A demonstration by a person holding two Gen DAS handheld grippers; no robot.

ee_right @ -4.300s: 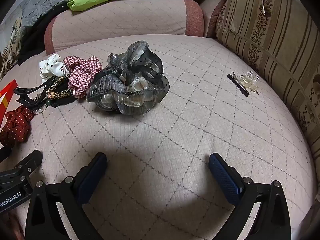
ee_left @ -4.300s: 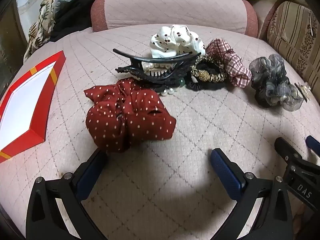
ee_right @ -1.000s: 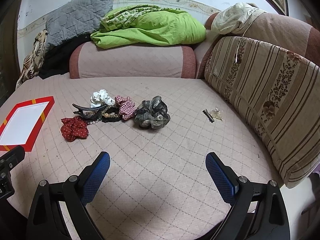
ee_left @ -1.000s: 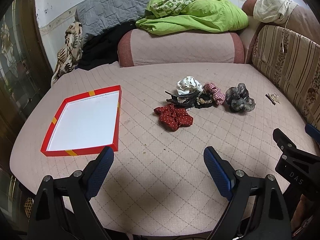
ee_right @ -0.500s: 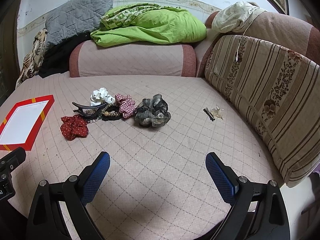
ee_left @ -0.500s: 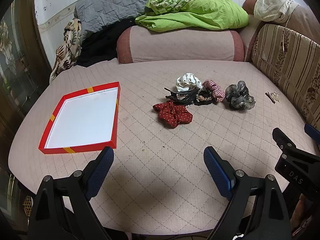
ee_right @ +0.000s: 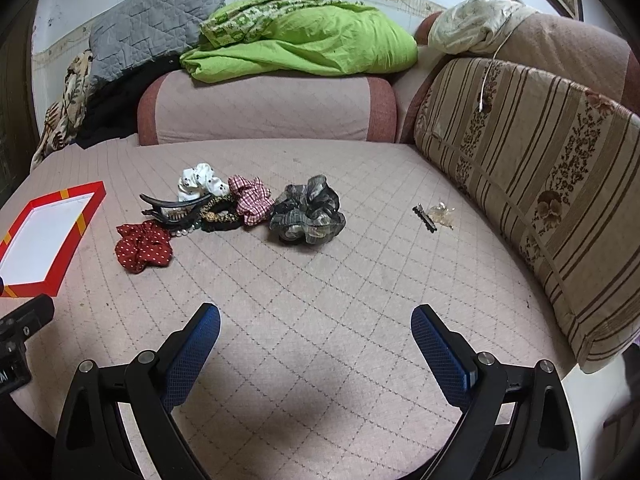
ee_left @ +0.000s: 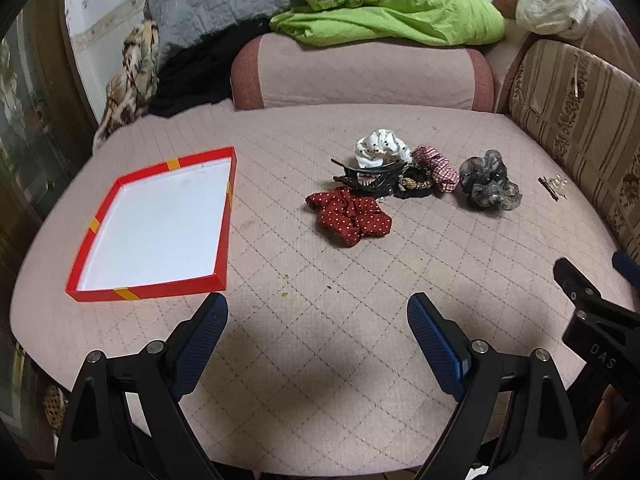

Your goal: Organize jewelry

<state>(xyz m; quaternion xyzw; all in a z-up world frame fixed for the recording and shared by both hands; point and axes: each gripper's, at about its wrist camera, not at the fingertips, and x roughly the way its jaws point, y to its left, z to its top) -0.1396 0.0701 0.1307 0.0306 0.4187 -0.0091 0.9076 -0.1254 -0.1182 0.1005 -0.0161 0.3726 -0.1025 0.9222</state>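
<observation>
A pile of hair accessories lies mid-cushion: a red dotted scrunchie [ee_left: 349,216] [ee_right: 143,245], a black claw clip [ee_left: 370,177] [ee_right: 176,205], a white dotted scrunchie [ee_left: 381,148] [ee_right: 201,181], a plaid scrunchie [ee_left: 436,167] [ee_right: 251,199], a leopard scrunchie [ee_right: 218,213] and a grey organza scrunchie [ee_left: 488,181] [ee_right: 307,211]. A black hairpin [ee_right: 425,217] and a clear clip [ee_right: 441,213] lie apart on the right. An empty red-rimmed box lid [ee_left: 224,216] [ee_right: 68,240] sits left. My left gripper [ee_left: 318,332] and right gripper [ee_right: 316,336] are open, empty, well short of the pile.
The quilted pink seat [ee_left: 320,280] is bounded by a pink back cushion [ee_right: 264,108] and a striped bolster [ee_right: 540,184] on the right. A green blanket [ee_right: 304,36] and grey pillow [ee_right: 156,20] lie behind. The seat's front edge is close below the grippers.
Since 4.3 s ago both grippers have pulled far back from the scrunchies; in the last second they have crept slightly forward. Nothing was picked up.
</observation>
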